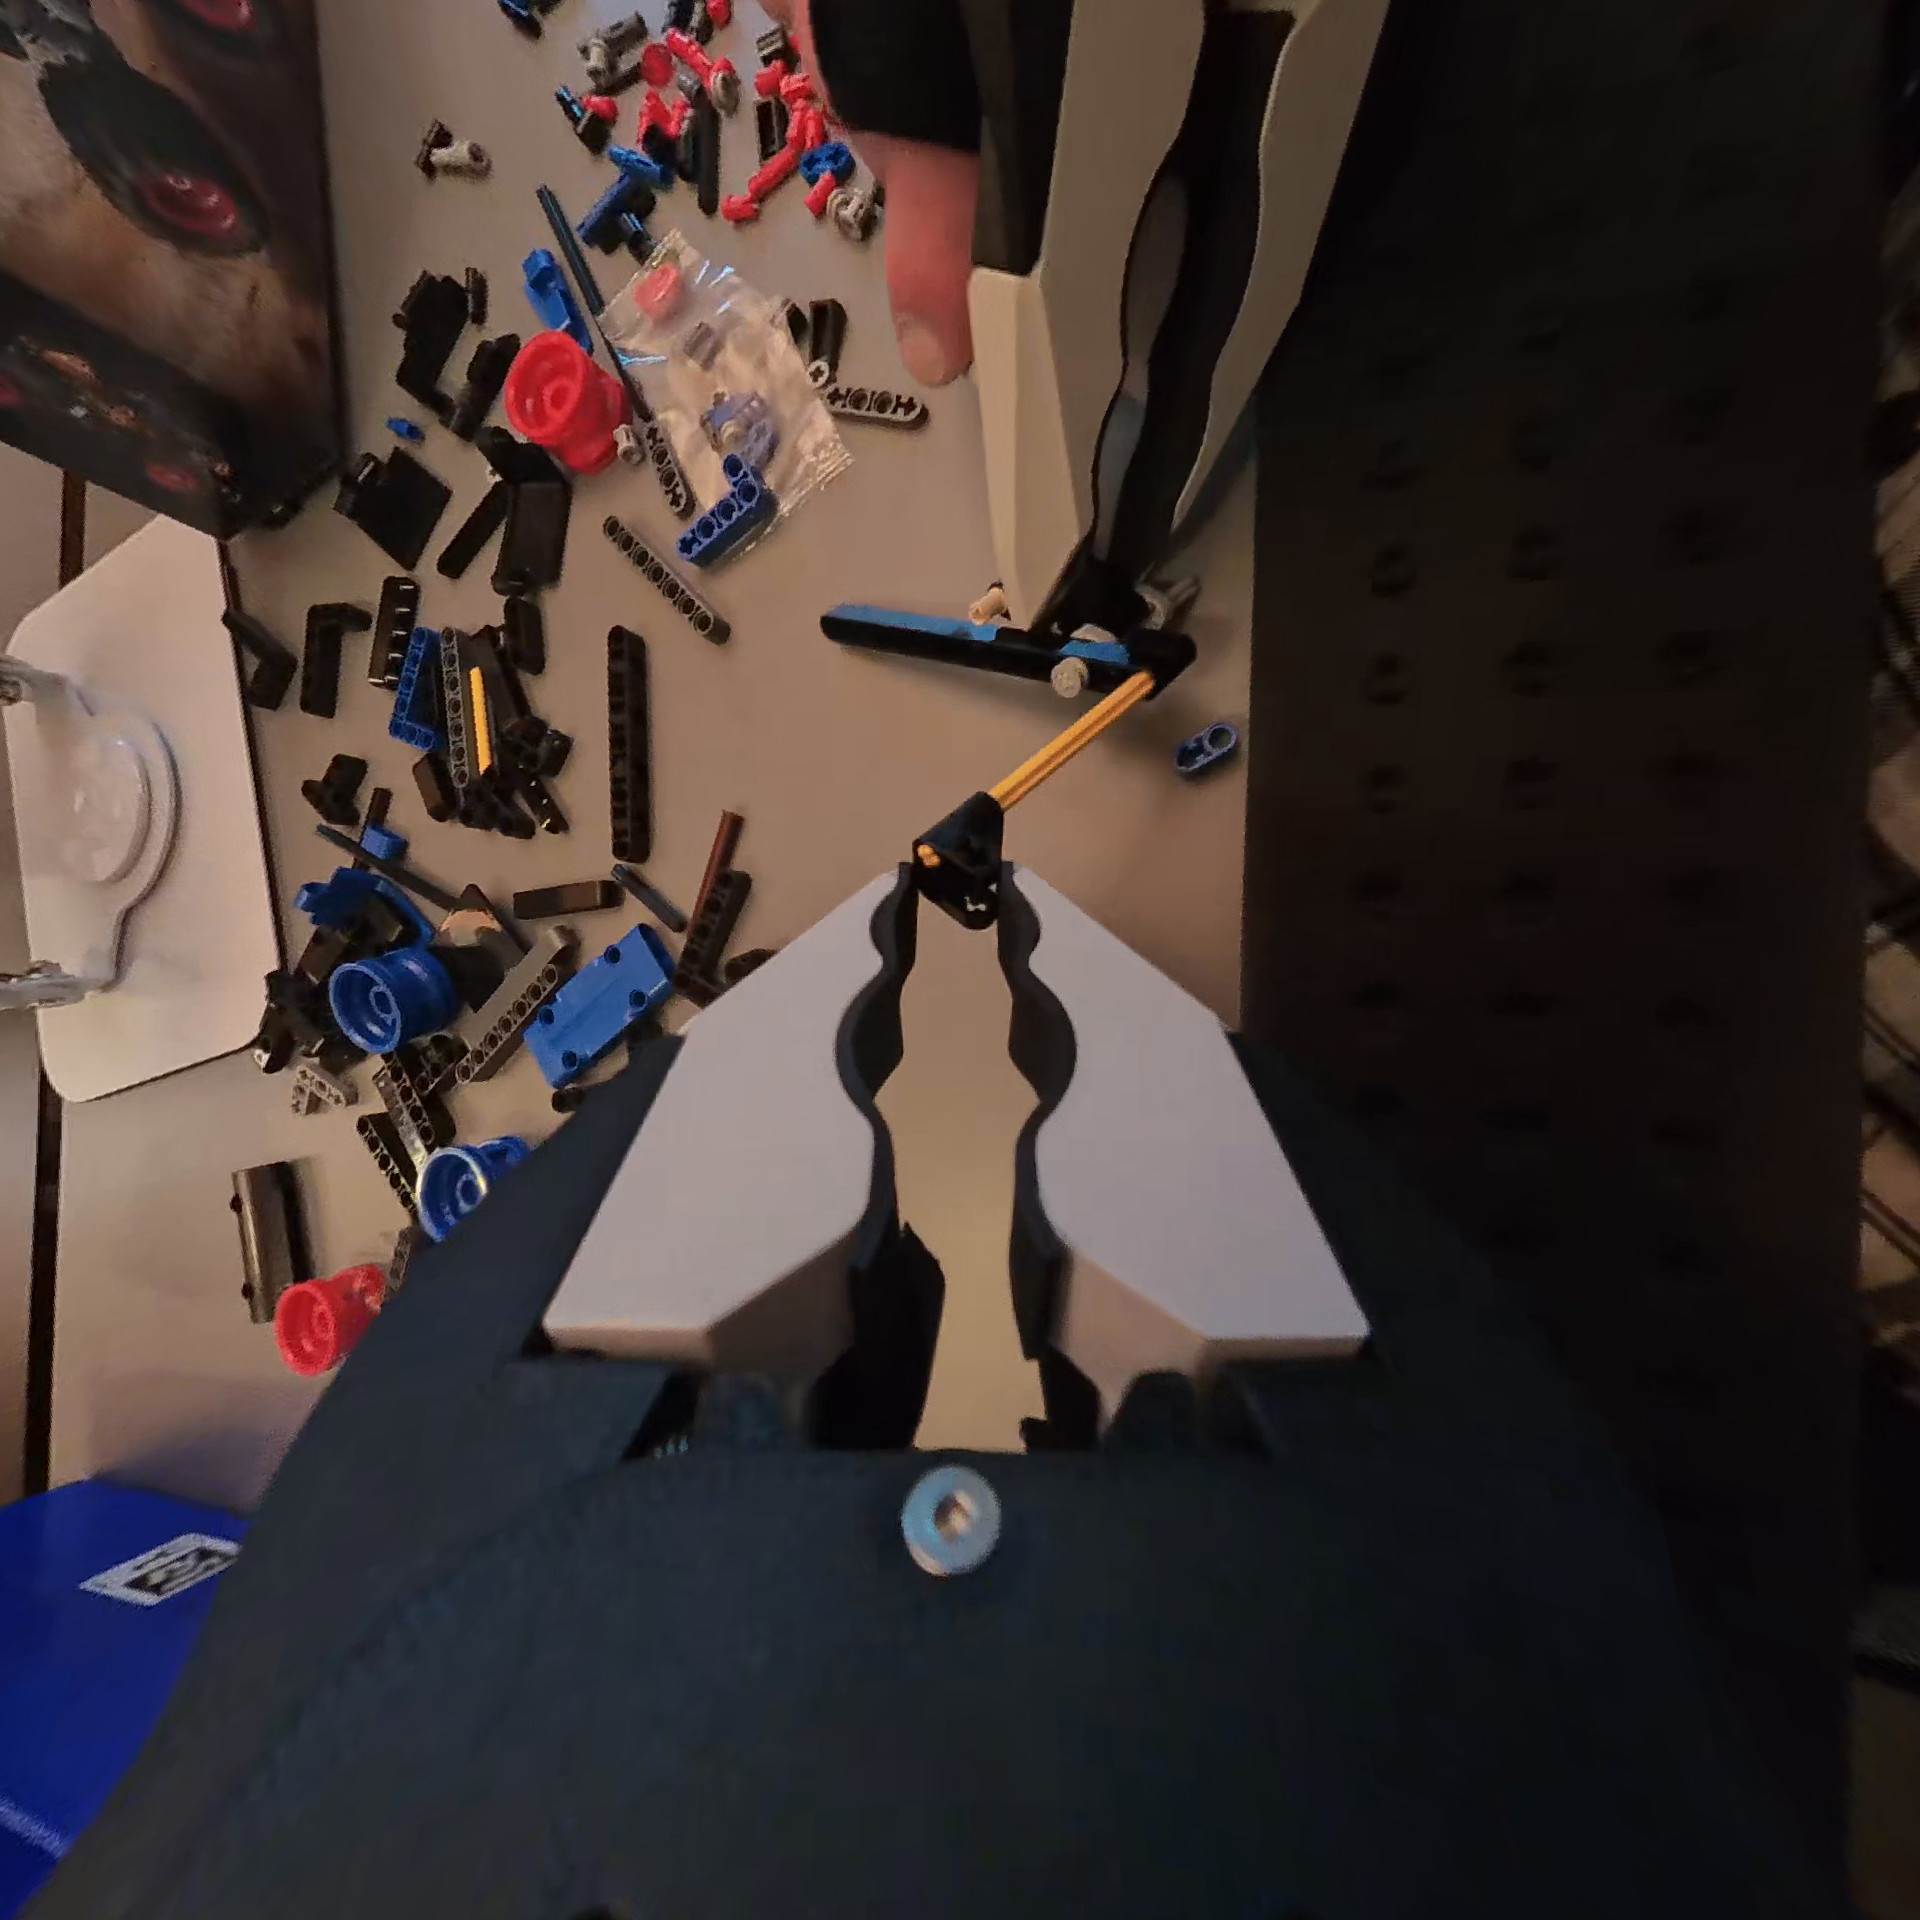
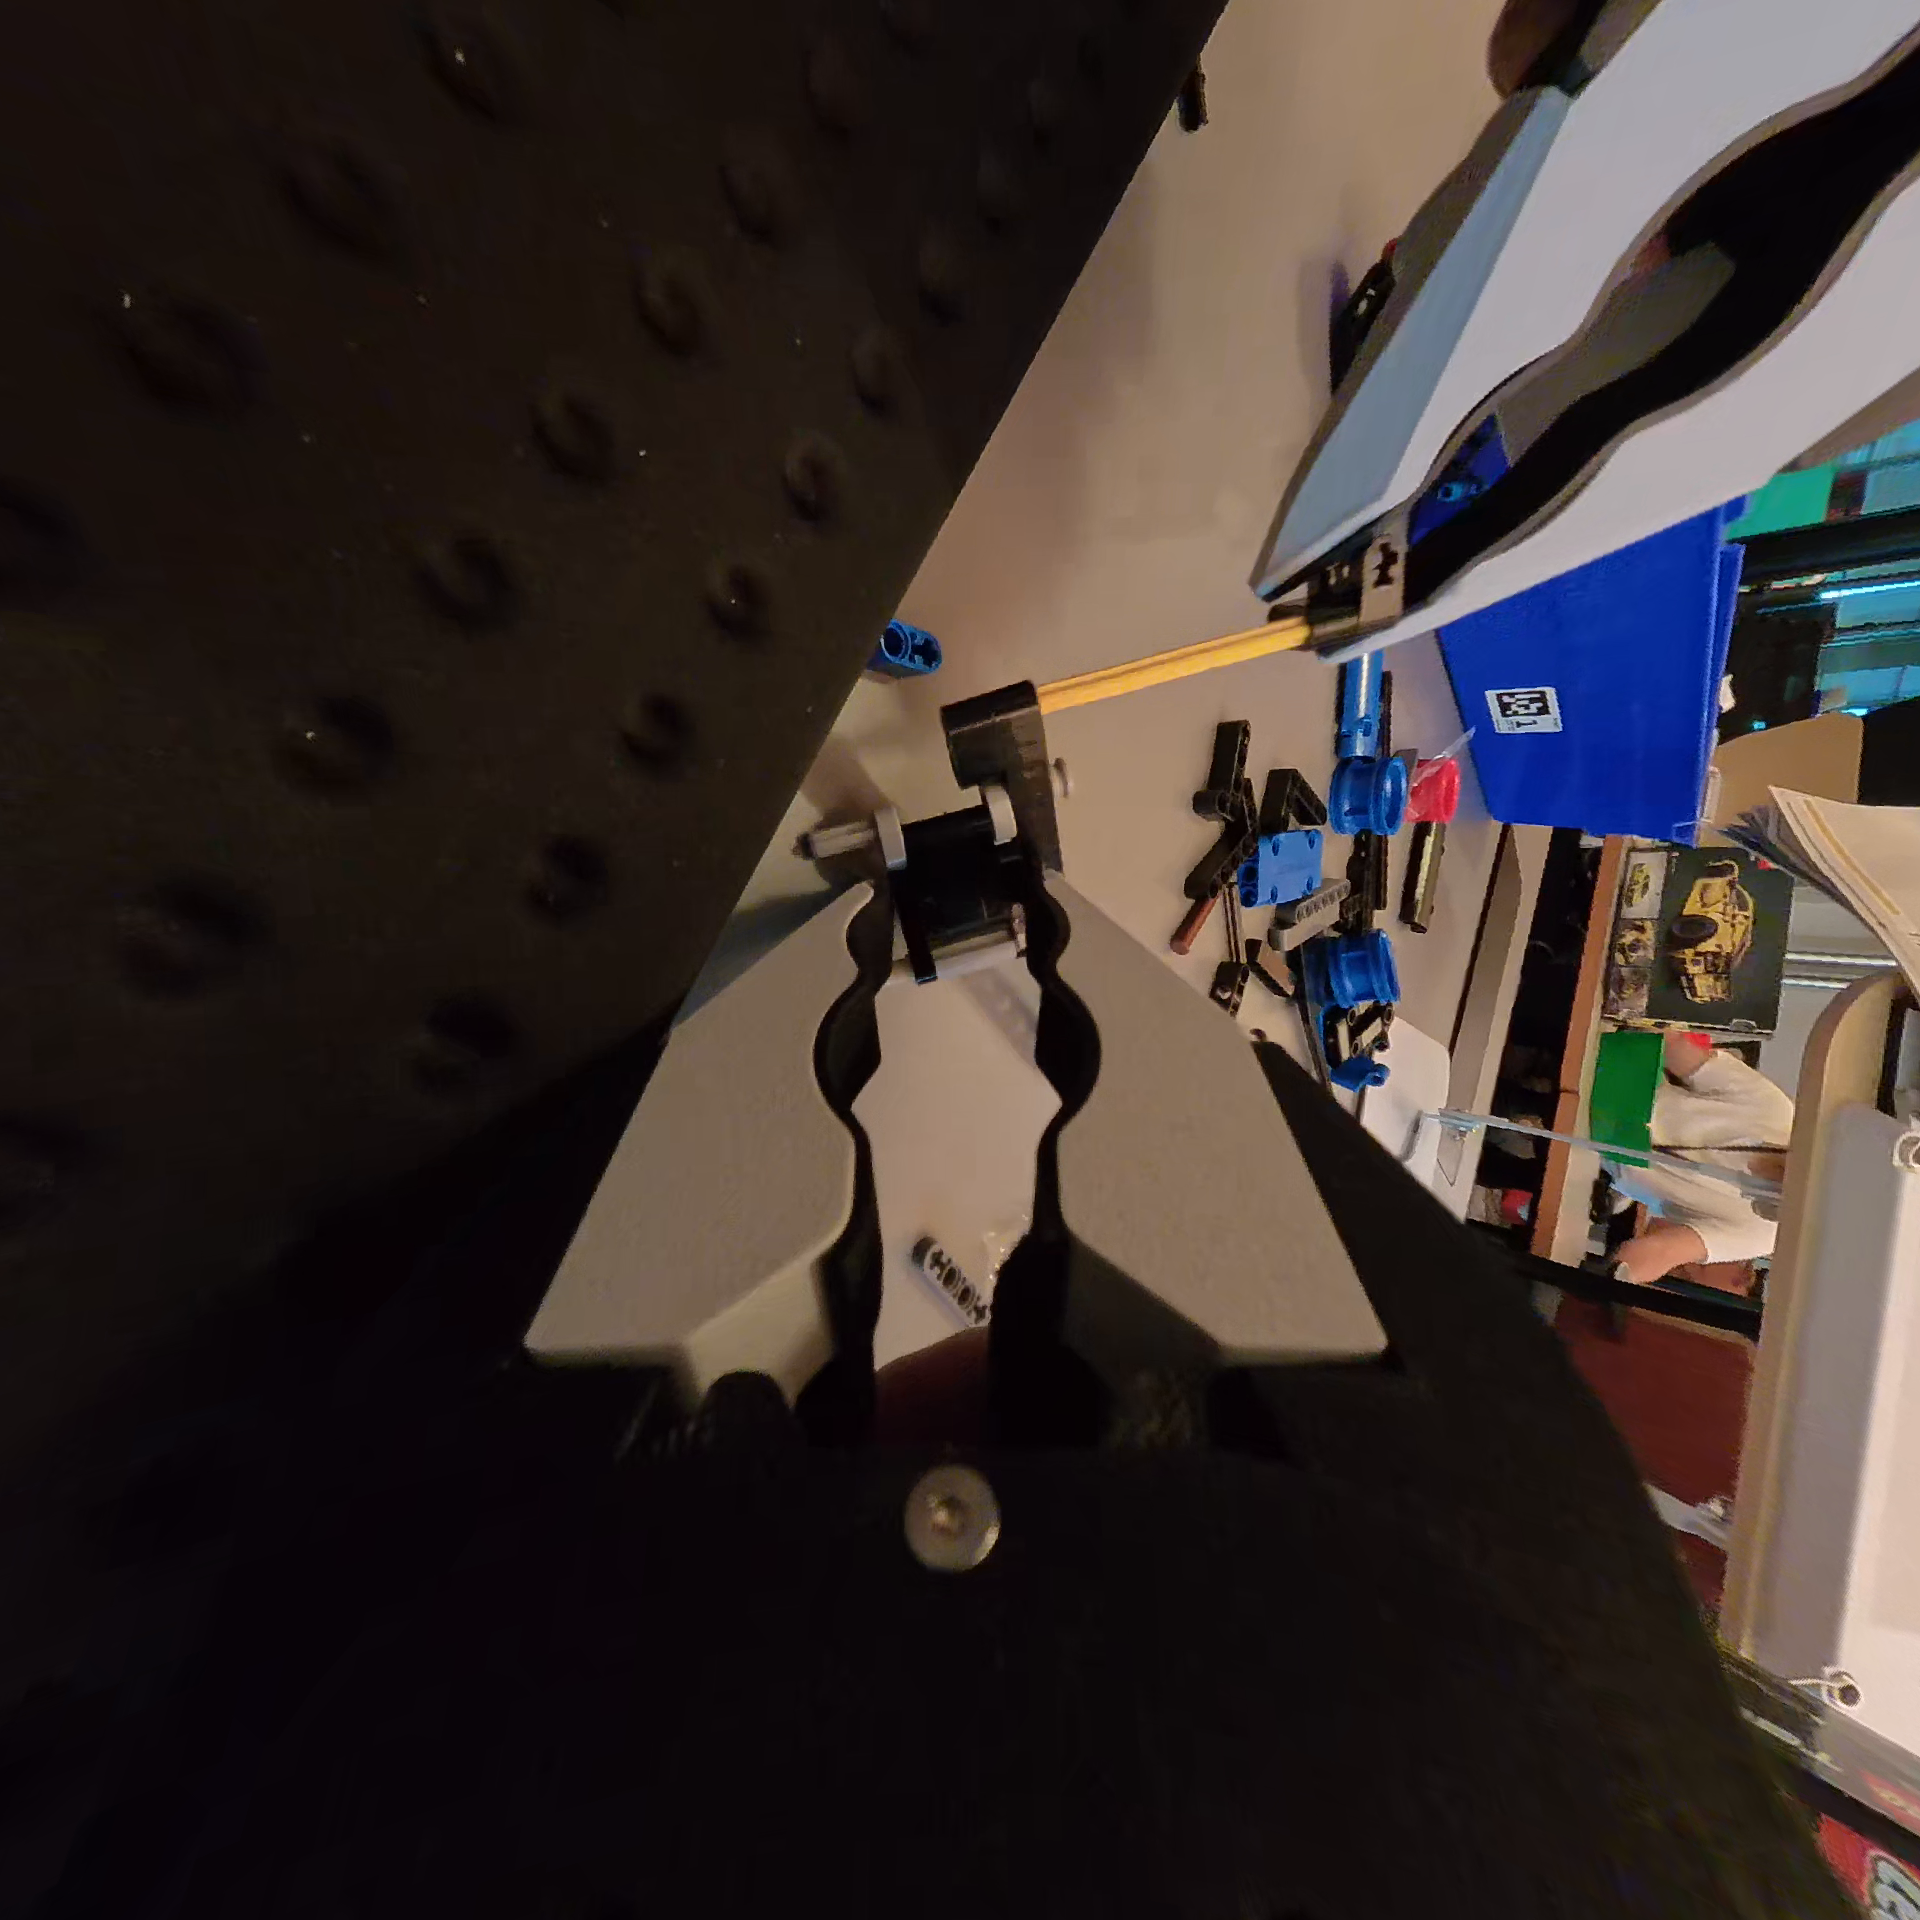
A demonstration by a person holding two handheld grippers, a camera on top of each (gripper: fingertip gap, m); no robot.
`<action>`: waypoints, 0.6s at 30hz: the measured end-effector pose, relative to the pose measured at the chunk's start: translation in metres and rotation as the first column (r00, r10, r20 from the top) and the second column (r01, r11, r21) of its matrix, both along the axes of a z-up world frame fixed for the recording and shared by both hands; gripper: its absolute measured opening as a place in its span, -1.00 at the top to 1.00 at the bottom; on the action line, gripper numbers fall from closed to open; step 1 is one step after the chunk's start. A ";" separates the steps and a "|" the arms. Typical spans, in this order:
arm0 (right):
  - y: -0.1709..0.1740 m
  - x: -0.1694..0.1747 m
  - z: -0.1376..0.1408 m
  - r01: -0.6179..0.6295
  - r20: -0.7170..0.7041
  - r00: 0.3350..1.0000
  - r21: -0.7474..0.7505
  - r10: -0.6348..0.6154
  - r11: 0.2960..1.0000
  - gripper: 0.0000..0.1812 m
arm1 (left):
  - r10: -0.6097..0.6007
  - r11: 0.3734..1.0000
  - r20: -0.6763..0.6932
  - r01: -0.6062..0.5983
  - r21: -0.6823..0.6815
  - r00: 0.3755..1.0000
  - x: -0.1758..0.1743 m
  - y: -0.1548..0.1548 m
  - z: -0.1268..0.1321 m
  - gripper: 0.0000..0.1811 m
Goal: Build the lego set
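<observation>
Left wrist view: left tongs point(image 1: 956, 883) around black connector point(image 1: 961, 857) on yellow axle point(image 1: 1070, 738).

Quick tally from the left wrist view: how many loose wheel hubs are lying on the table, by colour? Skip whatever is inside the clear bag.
Red wheel hubs: 2
Blue wheel hubs: 2
Total: 4
</observation>
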State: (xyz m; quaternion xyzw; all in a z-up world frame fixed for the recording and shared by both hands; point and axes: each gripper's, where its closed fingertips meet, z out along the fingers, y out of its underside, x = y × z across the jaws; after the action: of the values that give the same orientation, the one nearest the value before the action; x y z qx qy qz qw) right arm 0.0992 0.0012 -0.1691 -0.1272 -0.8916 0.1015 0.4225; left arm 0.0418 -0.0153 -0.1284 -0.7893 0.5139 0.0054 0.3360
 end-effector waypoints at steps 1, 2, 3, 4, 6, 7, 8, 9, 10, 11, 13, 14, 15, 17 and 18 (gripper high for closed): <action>0.000 0.000 0.000 0.001 0.002 1.000 -0.009 -0.001 1.000 0.73 | 0.013 1.000 -0.006 -0.013 0.007 1.000 -0.001 0.001 -0.001 0.85; 0.000 0.000 0.000 0.003 0.004 1.000 -0.016 -0.003 1.000 0.73 | 0.025 1.000 -0.004 -0.025 0.010 1.000 0.000 0.001 -0.001 0.85; 0.000 0.000 0.000 0.005 0.005 1.000 -0.023 -0.005 1.000 0.73 | 0.034 0.999 0.007 -0.034 0.009 0.999 0.001 0.000 0.000 0.86; 0.000 0.001 0.000 0.007 0.005 1.000 -0.026 -0.006 1.000 0.73 | 0.046 0.999 0.007 -0.046 0.009 0.999 0.001 0.000 0.002 0.86; -0.001 0.001 0.000 0.009 0.005 1.000 -0.027 -0.009 1.000 0.73 | 0.079 0.997 -0.015 -0.079 -0.023 0.997 0.002 -0.001 0.003 0.86; -0.001 0.001 0.000 0.010 0.005 1.000 -0.026 -0.010 1.000 0.73 | 0.093 0.995 -0.033 -0.094 -0.034 0.995 0.003 -0.002 0.003 0.86; -0.001 0.001 0.000 0.012 0.006 1.000 -0.027 -0.012 1.000 0.73 | 0.107 0.993 -0.069 -0.109 -0.040 0.992 0.001 -0.002 0.002 0.86; -0.001 0.001 0.000 0.014 0.008 1.000 -0.030 -0.013 0.999 0.73 | 0.106 0.994 -0.110 -0.110 -0.030 0.988 0.000 -0.002 0.001 0.86; -0.002 0.001 0.000 0.012 0.011 1.000 -0.033 -0.012 0.999 0.73 | 0.109 0.993 -0.144 -0.114 -0.026 0.983 -0.001 -0.003 -0.002 0.87; -0.003 0.002 0.000 0.012 0.016 1.000 -0.039 -0.011 0.999 0.73 | 0.124 0.991 -0.176 -0.132 -0.035 0.977 -0.004 -0.004 -0.005 0.87; -0.004 0.002 0.000 0.012 0.017 1.000 -0.042 -0.012 0.999 0.73 | 0.153 0.986 -0.179 -0.163 -0.044 0.972 -0.004 -0.005 -0.005 0.87; -0.004 0.002 0.000 0.013 0.016 1.000 -0.042 -0.012 0.999 0.73 | 0.173 0.982 -0.157 -0.182 -0.048 0.972 -0.002 -0.004 -0.002 0.87; -0.004 0.002 0.000 0.015 0.017 1.000 -0.049 -0.014 0.999 0.73 | 0.188 0.979 -0.152 -0.198 -0.056 0.970 -0.003 -0.004 -0.003 0.87; -0.005 0.004 0.000 0.012 0.036 0.999 -0.077 -0.009 0.997 0.72 | 0.182 0.980 -0.167 -0.193 -0.048 0.969 -0.005 -0.004 -0.007 0.87; -0.006 0.006 0.000 0.010 0.052 0.999 -0.090 -0.005 0.996 0.71 | 0.190 0.978 -0.151 -0.201 -0.059 0.970 -0.004 -0.004 -0.010 0.87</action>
State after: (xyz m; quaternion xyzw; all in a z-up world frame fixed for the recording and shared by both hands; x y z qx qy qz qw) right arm 0.1057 -0.0047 -0.1687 -0.1523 -0.8962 0.1370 0.3935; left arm 0.0381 -0.0195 -0.1386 -0.8457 0.4563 0.0768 0.2660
